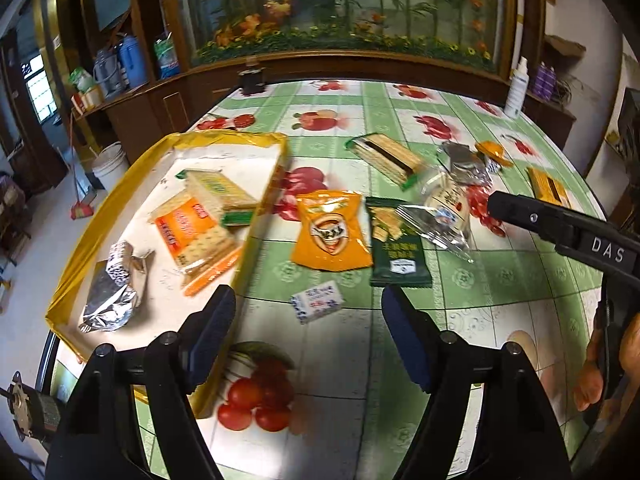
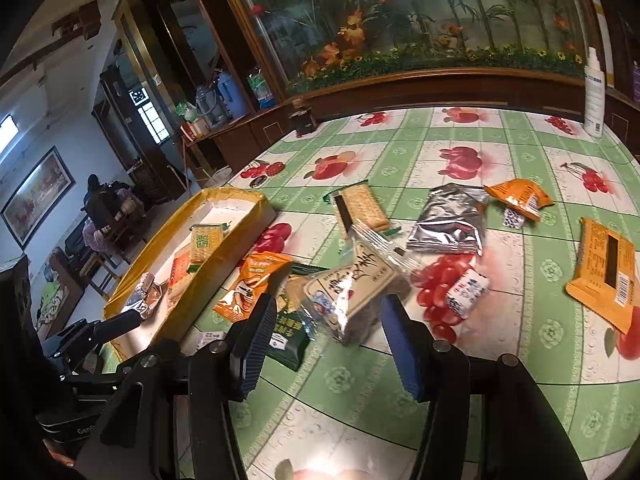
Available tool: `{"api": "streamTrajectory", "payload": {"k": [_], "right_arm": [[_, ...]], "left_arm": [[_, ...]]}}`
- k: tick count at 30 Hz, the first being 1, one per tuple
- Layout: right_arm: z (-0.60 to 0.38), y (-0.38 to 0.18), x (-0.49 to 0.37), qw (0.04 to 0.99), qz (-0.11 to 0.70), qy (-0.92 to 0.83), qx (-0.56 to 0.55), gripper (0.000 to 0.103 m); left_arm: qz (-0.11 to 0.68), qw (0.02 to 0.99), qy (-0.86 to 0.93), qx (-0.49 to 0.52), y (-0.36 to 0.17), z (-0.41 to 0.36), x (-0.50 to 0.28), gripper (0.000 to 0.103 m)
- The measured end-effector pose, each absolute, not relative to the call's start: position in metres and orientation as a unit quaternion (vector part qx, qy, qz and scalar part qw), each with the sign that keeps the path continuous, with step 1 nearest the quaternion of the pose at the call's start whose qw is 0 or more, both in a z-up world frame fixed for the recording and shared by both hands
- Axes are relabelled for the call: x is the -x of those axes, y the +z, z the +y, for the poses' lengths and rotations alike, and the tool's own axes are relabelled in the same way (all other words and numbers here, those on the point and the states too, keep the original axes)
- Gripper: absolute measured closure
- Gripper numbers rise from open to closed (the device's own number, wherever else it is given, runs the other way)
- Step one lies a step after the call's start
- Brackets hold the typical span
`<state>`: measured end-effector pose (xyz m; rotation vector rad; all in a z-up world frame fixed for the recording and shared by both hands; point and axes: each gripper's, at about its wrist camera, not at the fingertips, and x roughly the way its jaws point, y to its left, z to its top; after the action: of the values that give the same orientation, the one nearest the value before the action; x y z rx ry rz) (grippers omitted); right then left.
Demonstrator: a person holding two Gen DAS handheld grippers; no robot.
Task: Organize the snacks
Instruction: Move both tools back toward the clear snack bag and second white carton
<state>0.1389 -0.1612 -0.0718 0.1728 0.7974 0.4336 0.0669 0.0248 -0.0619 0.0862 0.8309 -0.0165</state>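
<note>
- Left gripper (image 1: pixel 308 332): jaws spread wide and holding nothing, hovering above a small white-and-blue candy (image 1: pixel 317 301) on the tablecloth (image 1: pixel 500 292).
- Right gripper (image 2: pixel 328 336): also released, its jaws on either side of a clear-wrapped cream pastry (image 2: pixel 352 292) that overlaps a dark green cracker pack (image 2: pixel 290 332).
- Risk: closing here could pinch only the slippery wrapper, or drag the green pack along with it.
- Yellow-rimmed tray (image 1: pixel 92 236), left of the loose snacks: it holds an orange cracker sleeve (image 1: pixel 192 232), a green-trimmed cracker sleeve (image 1: pixel 218 192) and a foil packet (image 1: pixel 108 308).
- Farther out, more snacks lie scattered on the table.
</note>
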Motion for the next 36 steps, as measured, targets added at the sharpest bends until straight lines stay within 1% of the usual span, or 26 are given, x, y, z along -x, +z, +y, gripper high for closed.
{"api": "streamTrajectory", "payload": {"k": [7, 9, 18, 23, 28, 29, 31, 36], "right_arm": [[-0.194, -0.08, -0.133, 0.898, 0.391, 0.179, -0.091, 0.046], [-0.201, -0.082, -0.132, 0.899, 0.392, 0.174, -0.092, 0.043], [-0.201, -0.087, -0.138, 0.896, 0.397, 0.175, -0.093, 0.042], [-0.195, -0.087, -0.139, 0.896, 0.396, 0.18, -0.094, 0.042], [-0.185, -0.08, -0.13, 0.91, 0.371, 0.174, -0.06, 0.042], [-0.182, -0.078, -0.129, 0.913, 0.366, 0.174, -0.051, 0.038], [-0.176, -0.078, -0.128, 0.912, 0.366, 0.179, -0.038, 0.034], [-0.166, -0.084, -0.135, 0.903, 0.382, 0.193, -0.04, 0.034]], "left_arm": [[0.422, 0.905, -0.004, -0.057, -0.077, 0.022, -0.078, 0.028], [0.424, 0.904, -0.001, -0.054, -0.079, 0.023, -0.079, 0.028], [0.435, 0.9, 0.002, -0.03, -0.084, 0.035, -0.083, 0.028], [0.42, 0.907, 0.019, -0.028, -0.079, 0.037, -0.082, 0.028], [0.352, 0.933, 0.066, -0.04, -0.06, 0.038, -0.069, 0.027], [0.346, 0.935, 0.069, -0.043, -0.058, 0.038, -0.068, 0.027], [0.35, 0.934, 0.063, -0.042, -0.058, 0.038, -0.07, 0.027], [0.382, 0.922, 0.044, -0.04, -0.073, 0.038, -0.081, 0.027]]}}
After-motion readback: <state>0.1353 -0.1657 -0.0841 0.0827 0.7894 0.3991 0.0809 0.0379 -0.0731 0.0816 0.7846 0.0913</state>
